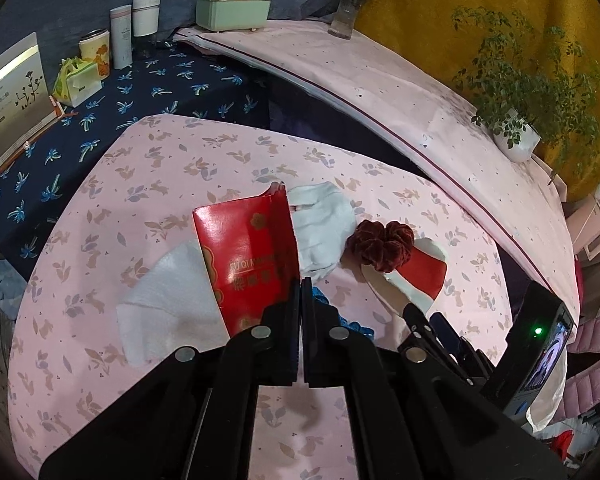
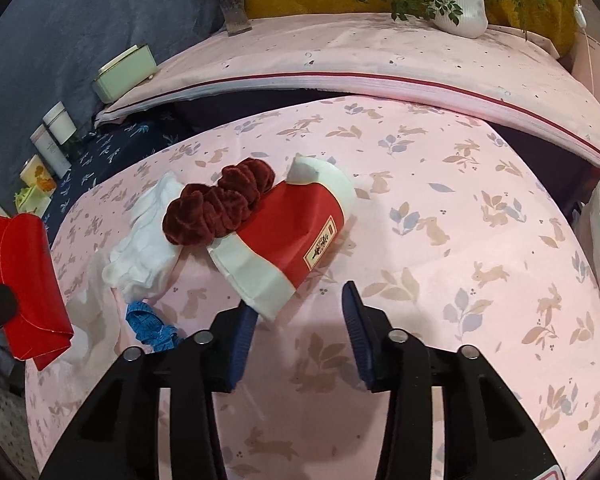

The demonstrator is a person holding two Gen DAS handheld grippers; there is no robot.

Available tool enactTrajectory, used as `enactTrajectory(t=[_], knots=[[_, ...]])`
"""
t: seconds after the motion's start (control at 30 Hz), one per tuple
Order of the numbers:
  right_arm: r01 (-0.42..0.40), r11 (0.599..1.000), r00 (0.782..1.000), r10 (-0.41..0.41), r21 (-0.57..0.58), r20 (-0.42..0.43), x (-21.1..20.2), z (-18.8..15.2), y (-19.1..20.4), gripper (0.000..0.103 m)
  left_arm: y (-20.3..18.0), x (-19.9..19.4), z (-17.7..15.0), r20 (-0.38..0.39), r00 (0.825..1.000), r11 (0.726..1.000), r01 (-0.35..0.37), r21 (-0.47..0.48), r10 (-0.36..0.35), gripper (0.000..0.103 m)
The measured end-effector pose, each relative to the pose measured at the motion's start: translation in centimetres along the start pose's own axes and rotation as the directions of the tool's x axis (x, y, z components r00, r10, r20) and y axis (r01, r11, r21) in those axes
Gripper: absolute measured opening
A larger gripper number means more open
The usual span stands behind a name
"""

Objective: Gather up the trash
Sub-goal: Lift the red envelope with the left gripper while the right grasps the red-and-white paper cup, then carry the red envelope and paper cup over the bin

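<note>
A red envelope (image 1: 248, 256) is held clamped in the left gripper (image 1: 301, 280), while the right gripper (image 2: 300, 304), parted and empty, is poised just before the flattened cup (image 2: 288, 236), judged next for grasping.

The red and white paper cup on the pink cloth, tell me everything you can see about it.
The paper cup lies flattened on its side on the pink rabbit-print cloth. It looks like creased card: a red middle band with white at both ends and a small gold-edged label with dark characters. A dark red velvet scrunchie rests against its upper left edge. The near white end sits just ahead of the right gripper, whose jaws stand apart without touching it.
</note>
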State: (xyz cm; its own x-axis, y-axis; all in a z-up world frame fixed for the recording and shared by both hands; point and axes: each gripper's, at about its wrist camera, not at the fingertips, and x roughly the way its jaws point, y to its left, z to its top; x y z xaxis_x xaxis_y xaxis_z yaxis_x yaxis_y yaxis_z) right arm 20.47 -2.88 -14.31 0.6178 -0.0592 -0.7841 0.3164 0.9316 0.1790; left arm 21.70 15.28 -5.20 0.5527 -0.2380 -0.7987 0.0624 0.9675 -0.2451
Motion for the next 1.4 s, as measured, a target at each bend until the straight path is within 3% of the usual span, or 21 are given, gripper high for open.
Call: enactTrajectory(t=[0.1, 0.2, 0.53, 0.8, 1.13, 1.4], knots=[[0.007, 1.000, 1.000, -0.007, 0.004, 0.007, -0.9, 0.5, -1.5, 0.009, -1.2, -0.2, -0.5, -0.004, 1.000, 1.000, 0.011, 0.019, -0.011, 0.000], [0.014, 1.000, 0.999, -0.014, 0.007, 0.029, -2.5, 1.1, -3.1, 0.006, -2.8, -0.7, -1.1, -0.005, 1.000, 0.999, 0.026, 0.038, -0.026, 0.000], [0.013, 1.000, 0.989, -0.017, 0.027, 0.146, -10.2, 2.7, -8.5, 0.005, -10.0, -3.5, -2.9, 0.018, 0.997, 0.989, 0.073, 0.132, -0.076, 0.000], [0.007, 0.998, 0.967, -0.024, 0.066, 0.253, -17.4, 3.5, -13.9, 0.005, -17.0, -6.3, -4.8, 0.042, 0.990, 0.967, 0.119, 0.226, -0.132, 0.000], [0.034, 0.988, 0.937, -0.085, 0.153, 0.339, -23.7, 3.2, -21.9, 0.005, -25.7, -8.5, -8.0, 0.023, 0.978, 0.919, 0.188, 0.346, -0.209, 0.000], [0.069, 0.971, 0.924, -0.148, 0.228, 0.354, -25.9, 2.2, -27.6, 0.005, -31.6, -8.9, -10.3, -0.022, 0.964, 0.873, 0.250, 0.419, -0.266, 0.000]])
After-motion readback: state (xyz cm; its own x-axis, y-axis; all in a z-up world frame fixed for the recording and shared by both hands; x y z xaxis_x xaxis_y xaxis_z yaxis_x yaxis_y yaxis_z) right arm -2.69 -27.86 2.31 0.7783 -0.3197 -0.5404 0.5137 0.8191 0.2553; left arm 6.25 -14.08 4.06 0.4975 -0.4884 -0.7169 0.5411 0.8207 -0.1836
